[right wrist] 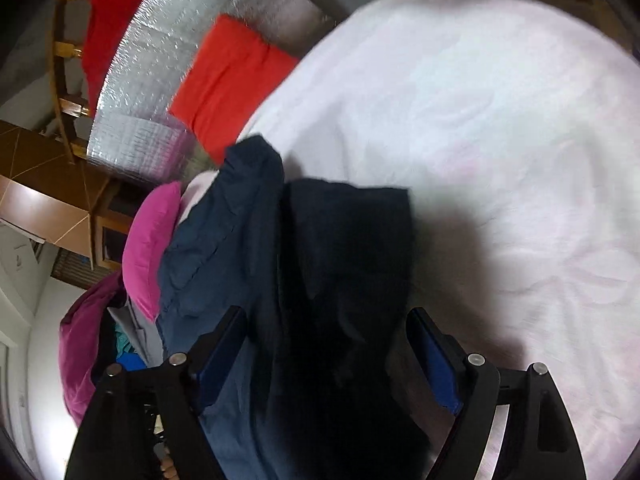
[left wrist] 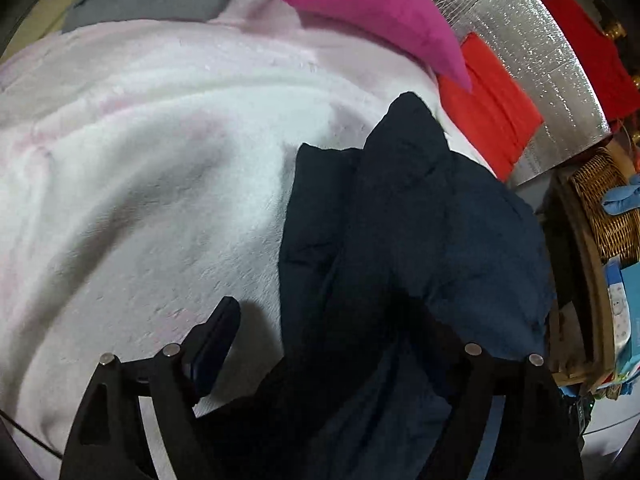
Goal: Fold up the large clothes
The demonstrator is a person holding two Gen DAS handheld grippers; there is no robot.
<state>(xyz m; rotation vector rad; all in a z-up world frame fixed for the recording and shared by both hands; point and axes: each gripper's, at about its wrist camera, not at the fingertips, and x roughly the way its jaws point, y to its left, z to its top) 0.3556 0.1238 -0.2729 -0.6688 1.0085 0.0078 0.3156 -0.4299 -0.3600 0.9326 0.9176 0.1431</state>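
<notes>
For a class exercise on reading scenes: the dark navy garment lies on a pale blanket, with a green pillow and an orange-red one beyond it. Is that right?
Not quite. The pillow is magenta pink, not green, as the left wrist view shows. The rest holds: the dark navy garment lies on the pale blanket, with the orange-red pillow beyond it.

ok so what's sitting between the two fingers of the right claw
The dark navy garment lies bunched on the pale blanket, running down between the open right claw. The pads are not pressing on it. This shows in the right wrist view.
</notes>
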